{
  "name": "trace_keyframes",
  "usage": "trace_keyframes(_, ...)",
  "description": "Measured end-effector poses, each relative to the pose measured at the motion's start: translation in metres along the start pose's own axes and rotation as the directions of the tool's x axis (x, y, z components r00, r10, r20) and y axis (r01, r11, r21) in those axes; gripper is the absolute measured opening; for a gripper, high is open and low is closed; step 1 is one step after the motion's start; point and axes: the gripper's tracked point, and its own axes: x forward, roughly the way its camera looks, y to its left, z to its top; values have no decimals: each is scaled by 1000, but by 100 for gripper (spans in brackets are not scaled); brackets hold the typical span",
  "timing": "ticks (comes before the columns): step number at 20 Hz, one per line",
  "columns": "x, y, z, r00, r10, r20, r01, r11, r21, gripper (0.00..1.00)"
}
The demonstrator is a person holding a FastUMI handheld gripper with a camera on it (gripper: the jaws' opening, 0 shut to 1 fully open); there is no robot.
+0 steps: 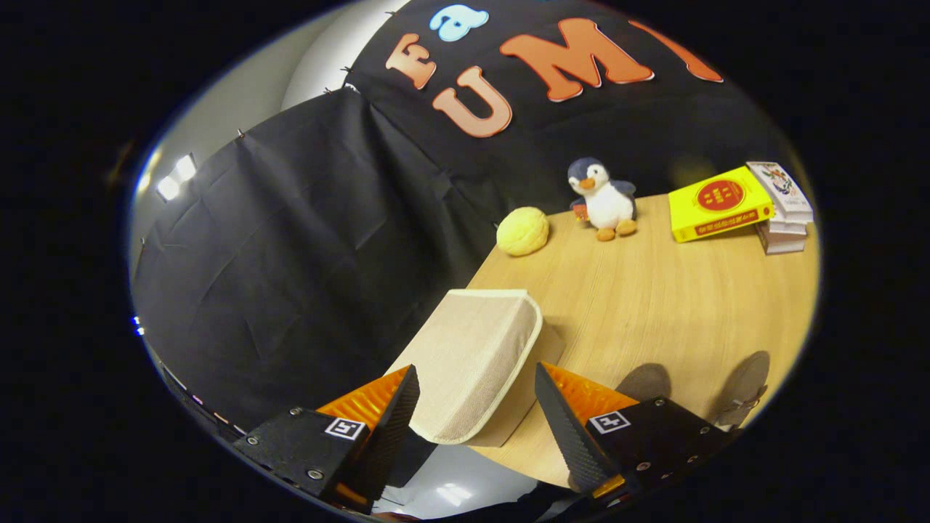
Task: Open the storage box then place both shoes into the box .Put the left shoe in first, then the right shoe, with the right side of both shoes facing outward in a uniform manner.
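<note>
Fingers [414, 407] spread apart; the storage box [476, 359] sits between and just ahead. Beyond on the table [654, 305]: bun [522, 231] left, penguin [607, 200] middle, books [741, 203] stacked far right.

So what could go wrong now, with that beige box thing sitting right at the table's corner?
1. The storage box sits at the corner of the table, partly past the edge; a push might tip it off.
2. The gripper is open with the box between its fingers, not pressed, so a poor grab may slip.
3. The shoe lies off to the side near the table's edge, easy to bump.
</note>
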Motion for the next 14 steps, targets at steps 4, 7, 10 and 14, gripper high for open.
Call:
trace_keyframes(4, 40, -5, -38, 994, 16, -110, -12, 999, 29, 96)
trace_keyframes(7, 60, -8, -55, 987, 27, -160, -15, 997, 75, 96)
trace_keyframes(10, 78, -8, -66, 983, 40, -181, -15, 990, 138, 96)
trace_keyframes(14, 90, -5, -74, 978, 73, -197, -30, 977, 212, 96)
